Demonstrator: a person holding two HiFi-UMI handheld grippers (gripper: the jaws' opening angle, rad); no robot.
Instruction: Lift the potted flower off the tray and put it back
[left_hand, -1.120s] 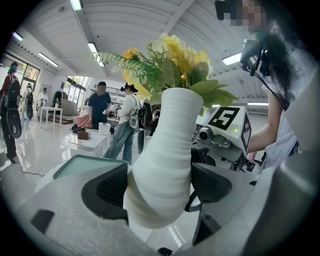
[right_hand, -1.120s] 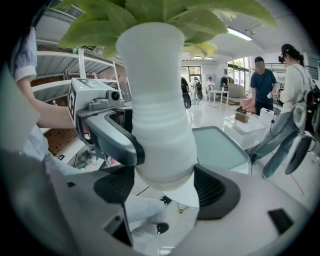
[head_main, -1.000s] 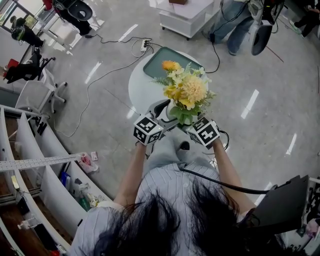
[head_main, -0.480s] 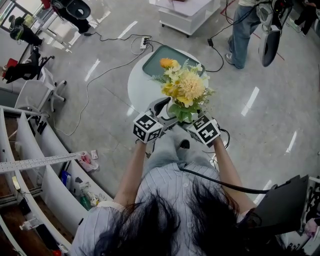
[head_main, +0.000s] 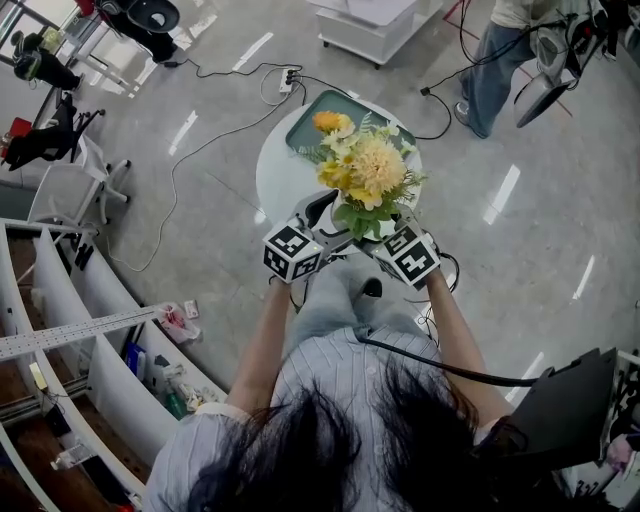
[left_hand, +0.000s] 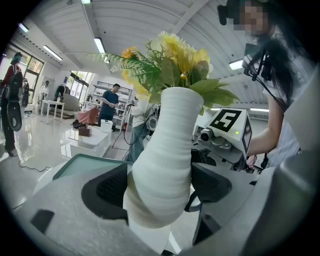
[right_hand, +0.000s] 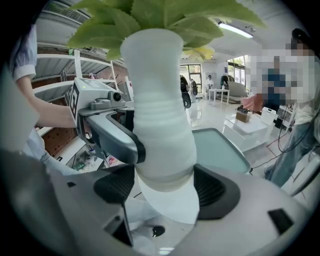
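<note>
Potted flower (head_main: 363, 178), white ribbed pot (left_hand: 164, 165), yellow blooms: held aloft, clear of the tray (head_main: 303, 128).
You carry it two-handed. Your left hand-held gripper (head_main: 328, 228) and right hand-held gripper (head_main: 378, 238) each clamp the pot's lower body from opposite sides, over the near edge of the round tabletop (head_main: 272, 180), with the tray just beyond. Likely hazards: the pot looks tilted in the left gripper view. If one clamp eases or your hands drift apart, the rounded pot may twist or slip. Set down off-level, the top-heavy blooms could topple it.
</note>
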